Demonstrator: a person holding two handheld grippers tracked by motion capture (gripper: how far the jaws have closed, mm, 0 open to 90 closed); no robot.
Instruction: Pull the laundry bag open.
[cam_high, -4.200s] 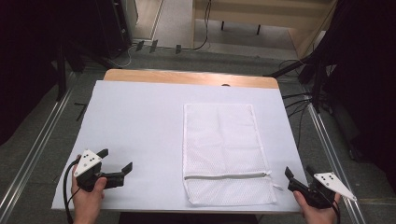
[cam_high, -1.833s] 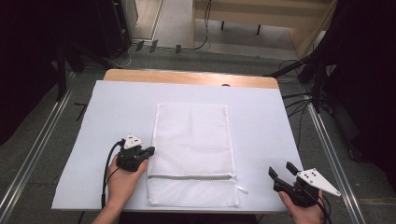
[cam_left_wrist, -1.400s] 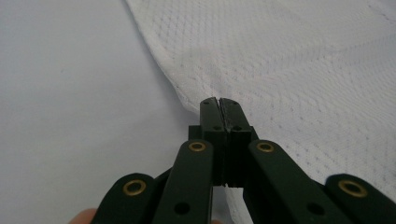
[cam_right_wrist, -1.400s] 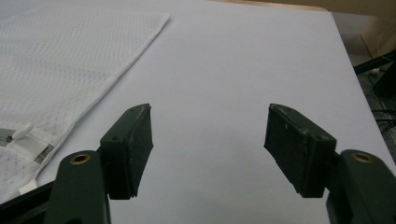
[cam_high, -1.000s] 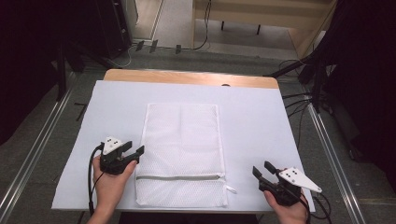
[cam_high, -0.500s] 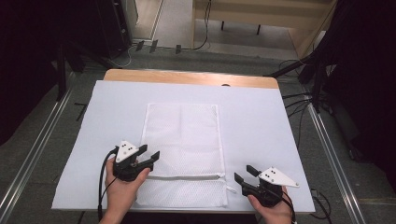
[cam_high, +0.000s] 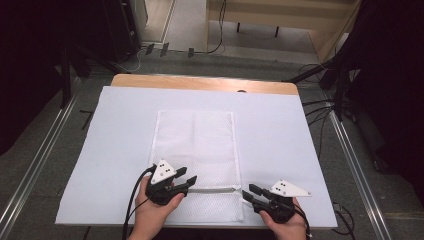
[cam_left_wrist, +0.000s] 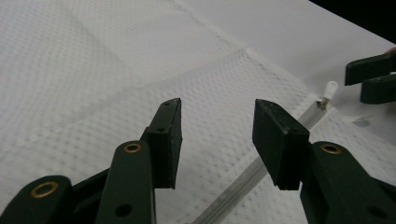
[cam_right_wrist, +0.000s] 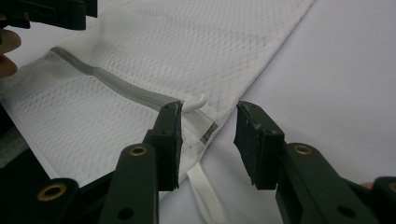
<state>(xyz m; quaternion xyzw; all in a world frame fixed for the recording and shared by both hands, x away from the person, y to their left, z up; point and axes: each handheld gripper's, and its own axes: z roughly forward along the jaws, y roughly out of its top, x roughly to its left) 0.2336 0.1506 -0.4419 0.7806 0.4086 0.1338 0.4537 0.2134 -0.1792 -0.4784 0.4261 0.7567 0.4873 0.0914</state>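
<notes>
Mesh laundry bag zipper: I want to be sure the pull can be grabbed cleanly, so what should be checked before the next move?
1. Mesh bag lies flat on the white sheet: ok.
2. Zipper pull visible beyond the right hand-held gripper: ok.
3. Pull between its jaws: not ok, it lies ahead of the left jaw's tip.
4. Right jaws gripping anything: not ok; they have just been closing, nothing pinched.
5. Left hand-held gripper over the zipper tape, open, bag not held: not ok.
</notes>
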